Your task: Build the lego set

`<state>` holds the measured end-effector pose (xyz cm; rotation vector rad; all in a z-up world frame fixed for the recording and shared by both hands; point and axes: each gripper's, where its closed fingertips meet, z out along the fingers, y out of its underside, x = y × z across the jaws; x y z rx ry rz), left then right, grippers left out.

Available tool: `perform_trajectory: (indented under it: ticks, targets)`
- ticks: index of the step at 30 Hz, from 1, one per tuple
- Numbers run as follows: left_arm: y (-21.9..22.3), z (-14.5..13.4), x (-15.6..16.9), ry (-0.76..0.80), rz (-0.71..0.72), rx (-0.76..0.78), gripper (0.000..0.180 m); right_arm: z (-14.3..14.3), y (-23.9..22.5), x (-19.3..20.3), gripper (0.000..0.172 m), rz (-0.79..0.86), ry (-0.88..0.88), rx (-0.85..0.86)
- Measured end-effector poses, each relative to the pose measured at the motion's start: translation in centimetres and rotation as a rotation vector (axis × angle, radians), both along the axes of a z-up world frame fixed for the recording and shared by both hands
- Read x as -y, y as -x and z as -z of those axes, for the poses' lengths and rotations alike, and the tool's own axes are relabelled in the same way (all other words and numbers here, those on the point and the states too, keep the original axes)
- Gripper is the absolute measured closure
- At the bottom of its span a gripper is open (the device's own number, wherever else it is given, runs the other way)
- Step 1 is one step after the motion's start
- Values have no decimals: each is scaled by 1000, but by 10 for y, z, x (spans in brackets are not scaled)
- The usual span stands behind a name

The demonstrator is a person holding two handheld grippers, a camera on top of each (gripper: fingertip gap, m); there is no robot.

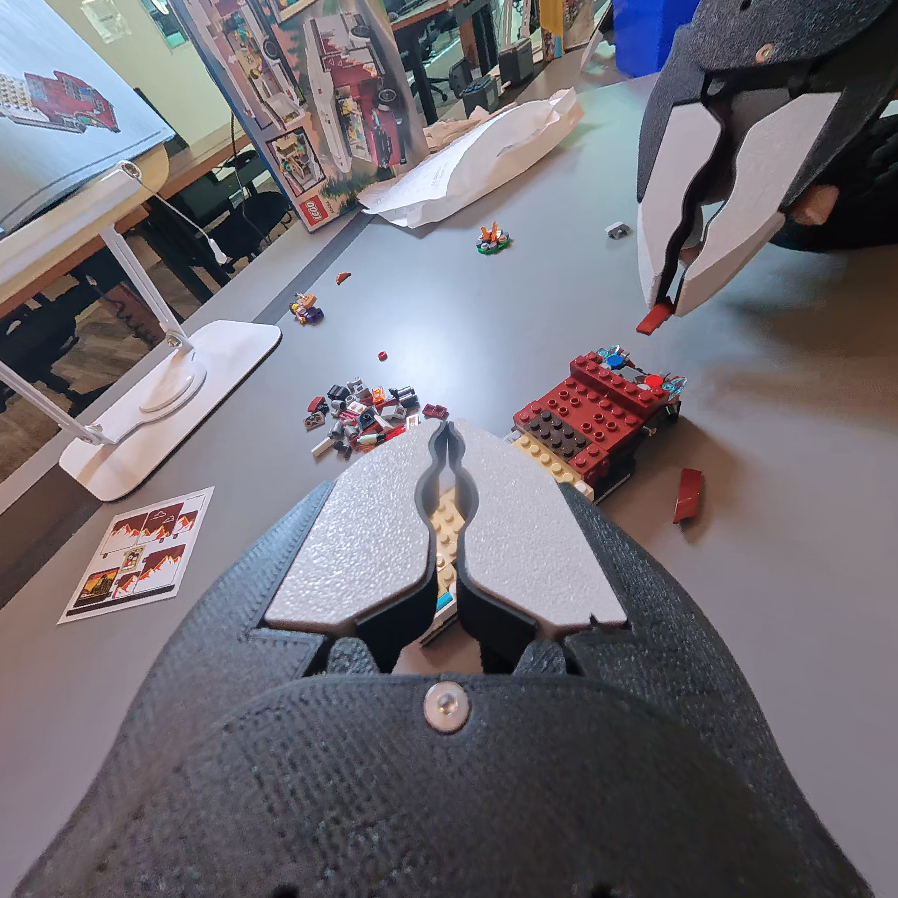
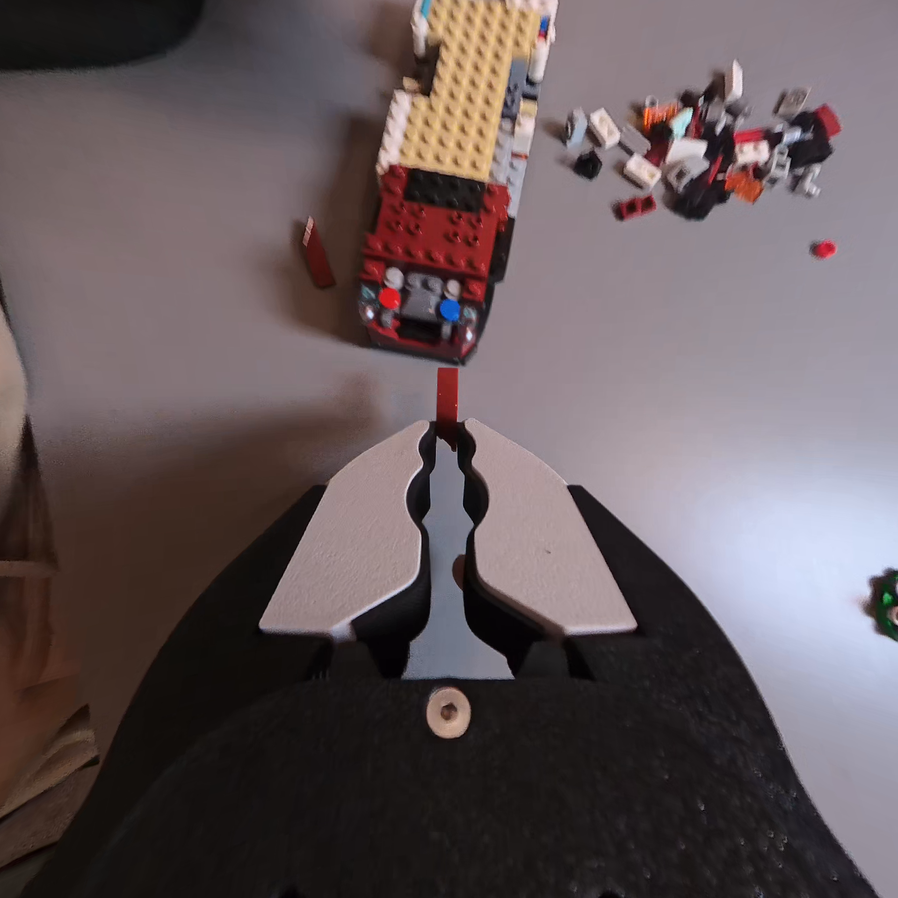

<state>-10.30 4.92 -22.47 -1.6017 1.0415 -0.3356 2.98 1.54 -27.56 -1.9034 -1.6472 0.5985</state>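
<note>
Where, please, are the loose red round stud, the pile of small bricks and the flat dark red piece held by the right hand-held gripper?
red round stud [image 1: 382, 355], left wrist view, its top.
pile of small bricks [image 1: 364, 415], left wrist view, its middle.
flat dark red piece [image 2: 447, 394], right wrist view, the part protruding past the fingertips.

A smooth grey counter [image 1: 486, 316] fills the middle of the frame. At upper left stand wooden desks [image 1: 204, 160] before a pale wall [image 1: 146, 63]. Patterned carpet [image 1: 97, 340] shows at left

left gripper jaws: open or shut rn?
Shut. The left gripper shows its two grey fingertips meeting with nothing between them, poised above the tan studded plate of the dark red brick vehicle.
</note>
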Motion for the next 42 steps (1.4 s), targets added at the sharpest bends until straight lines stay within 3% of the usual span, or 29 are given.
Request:
perform_trajectory:
  ticks: [5,12,30,33,36,39,42]
  targets:
    - [-8,-1,8,-5,48,-3,180,-28,27,20,164,-20,-1,-80]
    - [-23,0,21,12,101,1,174,-13,50,24,163,40,16,-73]
    - [-49,18,41,11,198,-98,168,-6,46,22,163,162,14,-71]
    - [-37,19,30,-22,156,-167,155,-6,45,22,163,165,11,-73]
    - [-3,20,7,44,68,-243,131,-6,43,22,163,165,9,-72]
    - [33,30,-13,194,28,-259,105,-6,40,22,163,158,11,-73]
    - [45,50,-14,348,98,-253,90,-6,39,21,163,154,11,-70]
